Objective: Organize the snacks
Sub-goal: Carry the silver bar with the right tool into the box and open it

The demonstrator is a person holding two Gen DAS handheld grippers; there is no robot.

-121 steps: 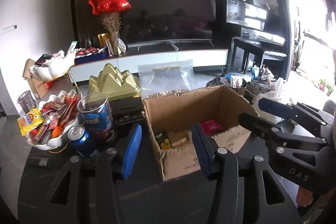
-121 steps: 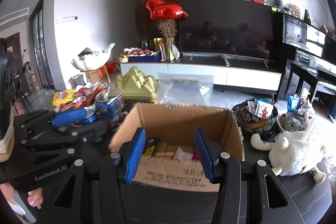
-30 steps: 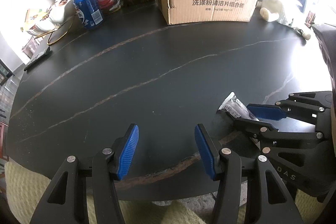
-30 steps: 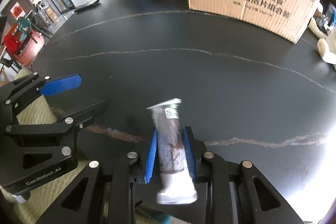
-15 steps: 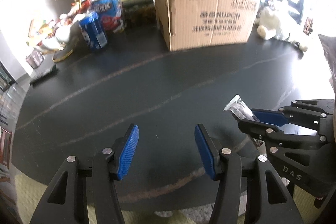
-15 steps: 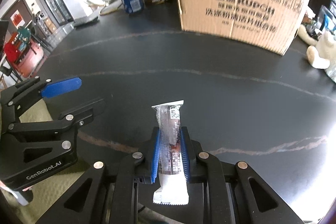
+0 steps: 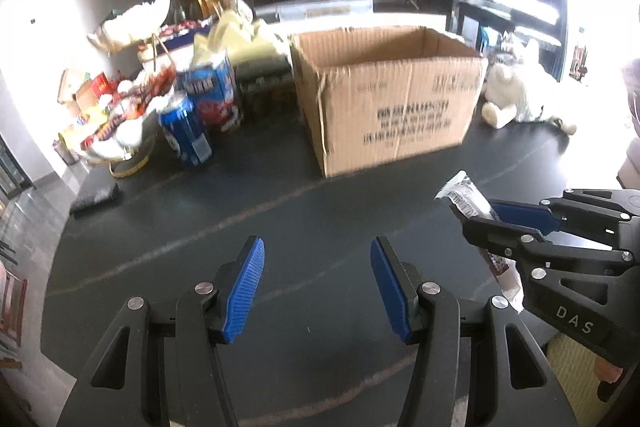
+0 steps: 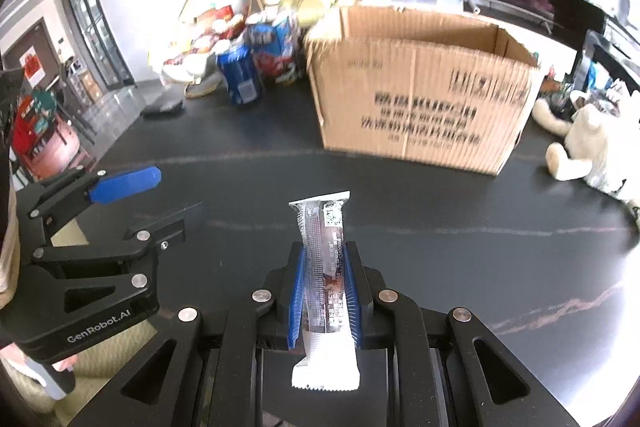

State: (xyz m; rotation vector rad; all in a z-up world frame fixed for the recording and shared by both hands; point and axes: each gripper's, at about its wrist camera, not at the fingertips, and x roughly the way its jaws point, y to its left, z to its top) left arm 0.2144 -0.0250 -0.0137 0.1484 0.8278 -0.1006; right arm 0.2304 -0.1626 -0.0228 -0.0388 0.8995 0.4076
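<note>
Ahead, past bare tabletop, I see the cardboard box; my right gripper, clamped on the snack bar lengthwise, is the one loaded, left gripper apart, empty.

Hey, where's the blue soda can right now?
The blue soda can stands on the black table, at left in both views, between the snack bowl and the cardboard box, right in front of a blue snack tub.
</note>
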